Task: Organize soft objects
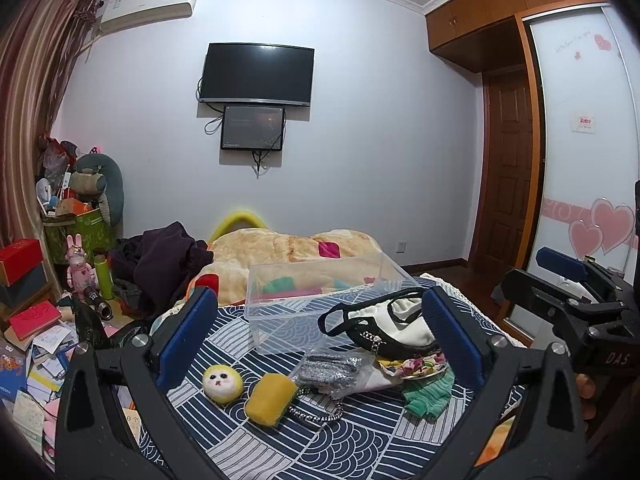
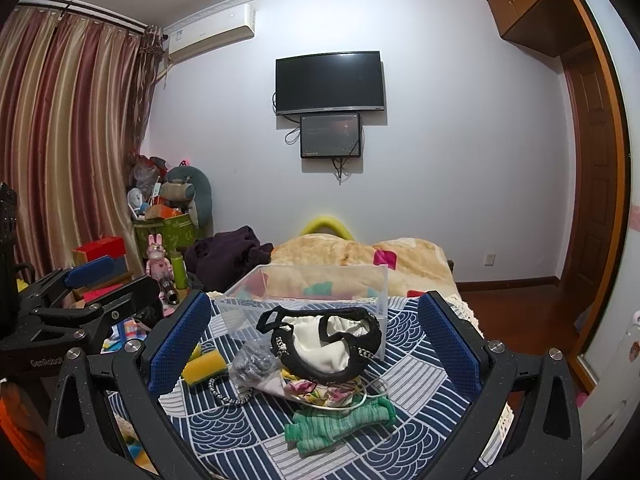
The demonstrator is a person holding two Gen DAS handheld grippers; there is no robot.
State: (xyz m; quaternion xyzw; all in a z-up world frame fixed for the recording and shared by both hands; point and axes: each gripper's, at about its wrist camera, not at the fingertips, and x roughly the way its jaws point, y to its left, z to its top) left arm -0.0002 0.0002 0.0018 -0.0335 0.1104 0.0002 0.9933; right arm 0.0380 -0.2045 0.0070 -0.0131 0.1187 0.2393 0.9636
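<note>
both hand-held grippers, left hand-held gripper (image 1: 320, 340) and right hand-held gripper (image 2: 316, 340), are wide and hold nothing. the soft things lie on the bed (image 1: 360, 440) mid-frame, between the fingers: yellow sponge (image 1: 270, 398), green sock (image 2: 340, 424), black and white bag (image 2: 324, 340), by the clear box (image 1: 320, 292).

clear bin (image 1: 320, 280) open-topped | black-white bag (image 1: 384, 320) against its near wall

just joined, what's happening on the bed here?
Nothing is being handled yet. The left gripper and right gripper both hang open over the bed, empty. Soft items lie loose on the patterned cover: a black-and-white pouch, a green sock, a yellow sponge, a cat-face plush and a bagged grey item. The clear bin behind them looks empty.
</note>
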